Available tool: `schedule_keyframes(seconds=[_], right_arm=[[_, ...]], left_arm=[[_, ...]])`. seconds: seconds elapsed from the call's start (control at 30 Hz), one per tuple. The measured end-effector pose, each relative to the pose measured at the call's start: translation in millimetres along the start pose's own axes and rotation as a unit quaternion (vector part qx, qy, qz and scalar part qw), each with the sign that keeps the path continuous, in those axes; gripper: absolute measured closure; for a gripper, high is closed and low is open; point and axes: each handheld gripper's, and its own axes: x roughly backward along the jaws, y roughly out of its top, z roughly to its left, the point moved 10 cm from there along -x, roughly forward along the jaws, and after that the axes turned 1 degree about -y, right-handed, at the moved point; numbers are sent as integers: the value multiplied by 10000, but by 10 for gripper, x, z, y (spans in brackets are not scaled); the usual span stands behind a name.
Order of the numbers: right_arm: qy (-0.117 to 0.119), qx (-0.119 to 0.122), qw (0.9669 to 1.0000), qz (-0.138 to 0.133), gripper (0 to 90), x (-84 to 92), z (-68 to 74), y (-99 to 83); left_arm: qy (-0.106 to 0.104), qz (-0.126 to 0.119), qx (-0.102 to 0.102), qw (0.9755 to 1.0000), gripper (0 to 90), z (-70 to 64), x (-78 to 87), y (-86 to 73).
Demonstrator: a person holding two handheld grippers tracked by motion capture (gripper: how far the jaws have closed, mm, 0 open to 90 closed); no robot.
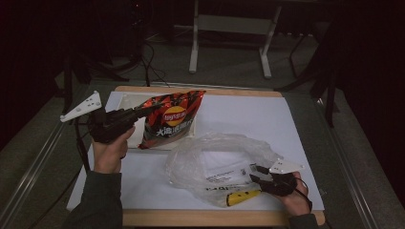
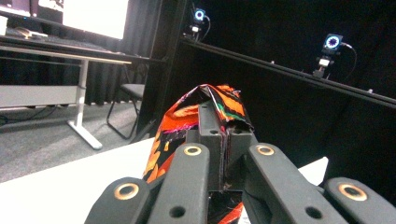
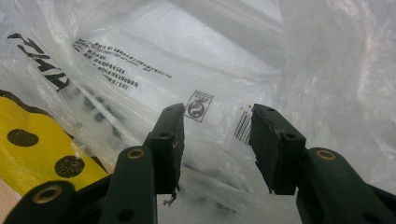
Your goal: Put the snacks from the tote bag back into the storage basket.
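Dark curtains and a grey carpeted floor surround a wooden table [image 1: 200, 89] covered by a white sheet, with the white legs of a desk [image 1: 193, 45] at the top centre of the high view.

On the sheet, left of centre, a red and orange Lay's crisp bag [image 1: 173, 119] rises at a slant, its top edge toward the upper middle of the frame. The left gripper [image 1: 143, 111], held by a hand [image 1: 109, 151] coming in from the lower left, reaches rightward to the bag's upper left corner. In the left gripper view its jaws are pressed together on the crimped top edge of the bag [image 2: 212, 100], so the bag is pinched and held up above the sheet.

Lower right of centre lies a crumpled clear plastic bag [image 1: 217, 162] with black print and a yellow patch [image 1: 241, 195] near the bottom edge. The right gripper [image 1: 254, 172], in a hand [image 1: 296, 198] at the lower right, rests against the right side of this plastic. In the right gripper view its jaws stand well apart with the printed film [image 3: 205, 107] spread just beyond them; whether the pads touch the plastic is hard to tell, and nothing is clamped between them.
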Motion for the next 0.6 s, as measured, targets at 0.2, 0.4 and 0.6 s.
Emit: schedule_keyframes(seconds=[0.2, 0.4, 0.6], right_arm=[[22, 6, 10000, 0, 546, -13, 17, 3], [18, 4, 10000, -10, 546, -6, 18, 8], [-6, -5, 10000, -70, 547, -2, 10, 24]], left_arm=[[18, 19, 25, 10000, 896, 40, -29, -12], [23, -6, 37, 10000, 896, 73, -58, -14], [46, 11, 75, 10000, 896, 111, -91, -26]])
